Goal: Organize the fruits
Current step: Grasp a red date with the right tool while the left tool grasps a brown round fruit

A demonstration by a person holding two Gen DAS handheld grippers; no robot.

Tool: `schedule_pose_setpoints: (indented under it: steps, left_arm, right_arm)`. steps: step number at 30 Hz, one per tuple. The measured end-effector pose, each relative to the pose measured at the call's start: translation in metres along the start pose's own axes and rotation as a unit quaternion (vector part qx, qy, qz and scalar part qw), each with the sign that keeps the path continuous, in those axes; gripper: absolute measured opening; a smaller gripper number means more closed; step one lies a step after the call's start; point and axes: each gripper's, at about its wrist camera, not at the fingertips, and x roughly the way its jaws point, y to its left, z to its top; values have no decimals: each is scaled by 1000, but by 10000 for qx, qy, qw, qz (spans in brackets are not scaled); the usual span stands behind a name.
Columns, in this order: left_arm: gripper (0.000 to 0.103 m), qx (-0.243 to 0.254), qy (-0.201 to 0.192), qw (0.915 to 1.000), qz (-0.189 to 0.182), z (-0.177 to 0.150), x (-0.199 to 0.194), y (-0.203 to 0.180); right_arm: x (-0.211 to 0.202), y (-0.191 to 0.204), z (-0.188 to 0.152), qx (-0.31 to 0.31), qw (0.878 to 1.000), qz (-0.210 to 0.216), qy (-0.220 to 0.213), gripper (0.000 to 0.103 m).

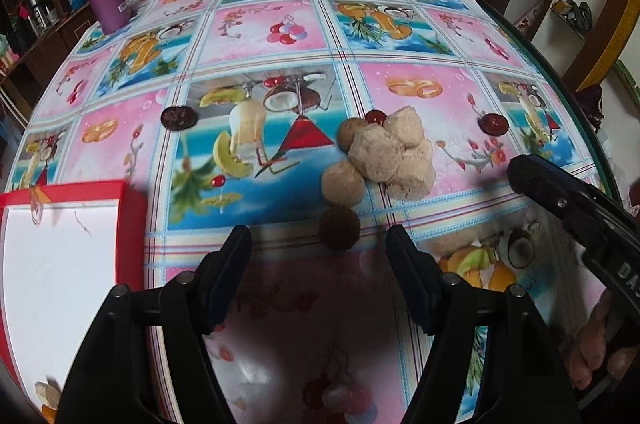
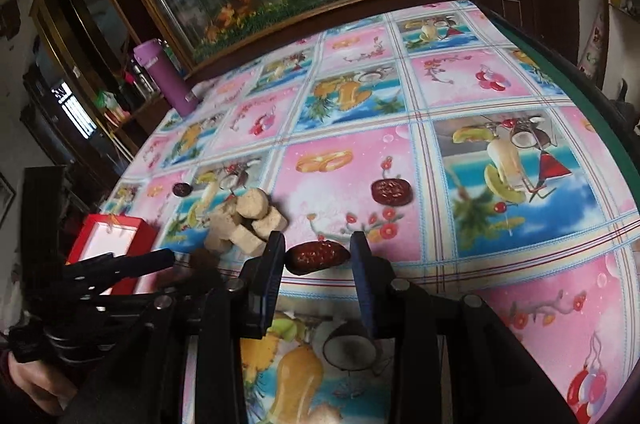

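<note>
fruit sorting at an early stage: the right claw (image 2: 318, 256) holds a dark red date (image 2: 318, 256) between its two fingers, just above the counter (image 2: 500, 256) with its fruit-print cloth, while the left claw (image 1: 318, 248) stands wide with nothing between its fingers, a dark round fruit (image 1: 339, 227) lying just beyond its tips. the landmark is the heap of pale fruit chunks (image 1: 390, 153) in the middle of the counter; two tan round fruits (image 1: 343, 181) touch the heap on its near and left sides, and a small red fruit (image 1: 375, 117) sits right behind it. a dark date (image 1: 179, 117) lies well to the left of the heap and another date (image 1: 494, 123) to its right; seen from the right wrist, the right-hand date (image 2: 391, 191) lies apart from the heap, beyond the claw. the red-rimmed white tray (image 1: 132, 220), near-left of the heap, shows almost bare, with only a small pale and orange bit (image 1: 47, 398) at its near edge, too cut off to name. by this showing, nearly all the sorting is left: one date is in hand, the rest lies loose on the cloth
</note>
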Motion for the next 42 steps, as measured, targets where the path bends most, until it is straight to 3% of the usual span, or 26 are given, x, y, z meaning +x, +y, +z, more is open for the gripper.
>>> schedule_pose_setpoints:
  steps: [2, 5, 10, 12, 18, 28, 36, 42]
  left_arm:
    - [56, -47, 34, 10000, -57, 2, 4, 0]
    - [52, 40, -18, 10000, -15, 3, 5, -3]
    - [26, 2, -90, 9999, -126, 4, 3, -1]
    - [22, 4, -100, 9998, -177, 3, 3, -1]
    - [22, 65, -184, 9995, -233, -6, -5, -8]
    - [23, 165, -770, 9966, -227, -35, -65, -2]
    - [23, -37, -1315, 9904, 419, -77, -119, 45]
    - [23, -390, -1491, 9833, 965, -101, -138, 91]
  right_arm:
    - [1, 2, -1, -31, 10000, 2, 3, 33]
    - [3, 3, -1, -56, 10000, 20, 46, 33]
    - [3, 4, -3, -84, 10000, -42, 12, 33]
    - [2, 6, -4, -154, 9999, -33, -12, 33]
    - [1, 14, -6, -330, 9994, -27, -79, 33]
    - [-11, 41, -17, -465, 9987, 142, -140, 33]
    - [-19, 114, -38, -1048, 9918, 727, -12, 33]
    - [-13, 175, -59, -1569, 9819, 1045, 191, 33]
